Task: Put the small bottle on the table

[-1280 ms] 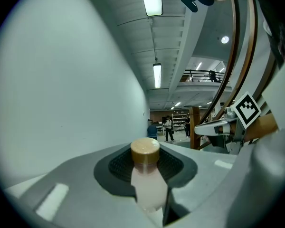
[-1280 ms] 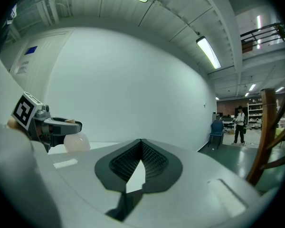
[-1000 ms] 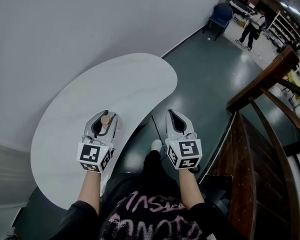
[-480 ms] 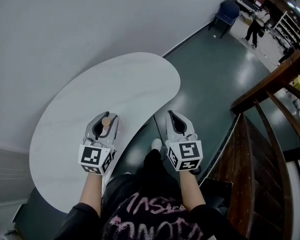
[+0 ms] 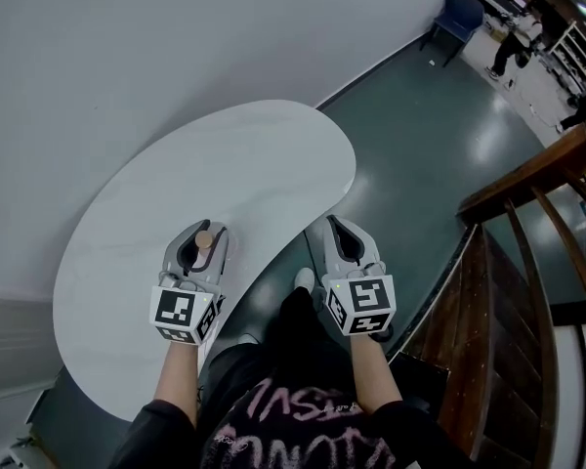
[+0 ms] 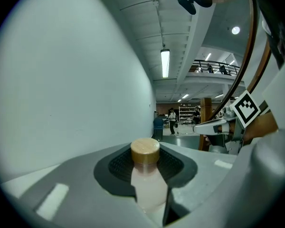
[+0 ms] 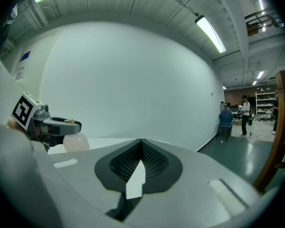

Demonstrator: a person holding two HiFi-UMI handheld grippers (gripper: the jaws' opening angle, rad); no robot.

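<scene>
My left gripper (image 5: pixel 201 244) is shut on the small bottle (image 5: pixel 205 238), a pale pink bottle with a tan cap, and holds it upright over the near edge of the white curved table (image 5: pixel 225 154). In the left gripper view the bottle (image 6: pixel 148 186) stands between the dark pads, its cap level with the fingertips. My right gripper (image 5: pixel 343 240) is shut with nothing in it, to the right of the table's edge and above the floor. The right gripper view shows the shut jaws (image 7: pixel 141 145), with the left gripper (image 7: pixel 57 125) and the bottle (image 7: pixel 76 142) off to the left.
A white wall runs behind the table. A wooden stair railing (image 5: pixel 532 174) rises at the right. Dark green floor stretches away to a blue chair (image 5: pixel 461 13) and a standing person (image 5: pixel 513 55) far off. The holder's shoe (image 5: pixel 304 279) shows between the grippers.
The head view has shifted slightly. Both grippers stay about where they were, and the left one still holds the bottle.
</scene>
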